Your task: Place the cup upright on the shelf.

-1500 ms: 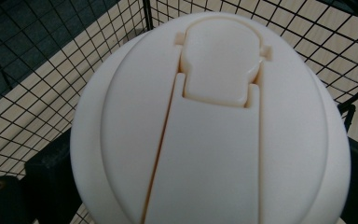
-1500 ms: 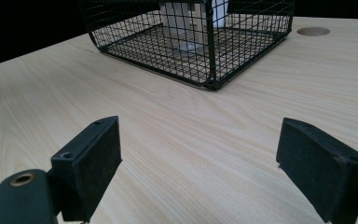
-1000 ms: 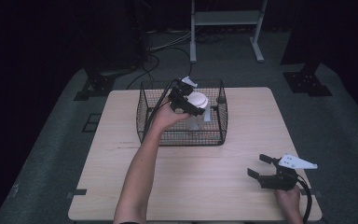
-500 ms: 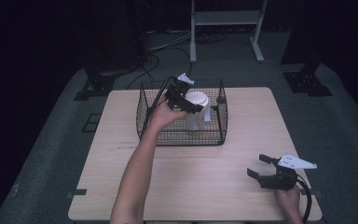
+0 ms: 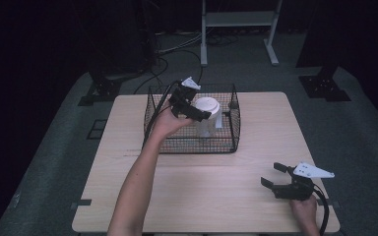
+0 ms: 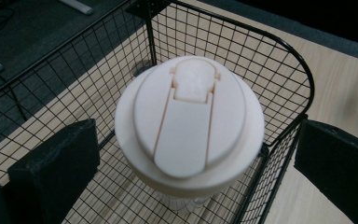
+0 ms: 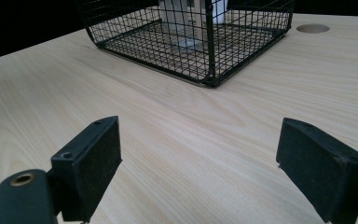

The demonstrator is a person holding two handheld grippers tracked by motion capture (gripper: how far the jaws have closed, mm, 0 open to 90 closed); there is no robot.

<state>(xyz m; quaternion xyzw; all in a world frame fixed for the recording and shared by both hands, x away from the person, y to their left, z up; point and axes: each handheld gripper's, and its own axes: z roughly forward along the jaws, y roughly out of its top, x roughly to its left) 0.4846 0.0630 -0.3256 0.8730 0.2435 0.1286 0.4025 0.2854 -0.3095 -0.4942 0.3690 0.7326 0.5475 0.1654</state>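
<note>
A clear cup with a white flip lid (image 5: 207, 105) stands upright inside a black wire basket (image 5: 192, 145) at the back middle of the table. My left gripper (image 5: 193, 106) hovers just over the basket's left part, open. In the left gripper view the lid (image 6: 191, 107) lies between and below the wide-apart jaws of the left gripper (image 6: 193, 140), and neither pad touches it. Low over the front right corner of the table, my right gripper (image 5: 271, 174) is open and holds nothing. The right gripper view looks past its own gripper (image 7: 200, 135) across bare wood to the basket (image 7: 205, 56).
The light wooden table (image 5: 202, 196) has a round hole (image 7: 312, 28) near the basket. Behind the table, on a grey floor, are a white metal stand (image 5: 238, 19), cables (image 5: 162, 54) and black equipment bases (image 5: 325, 86).
The left gripper has shifted slightly left and down beside the cup's lid. The cup stays in the basket. The right gripper has not moved.
</note>
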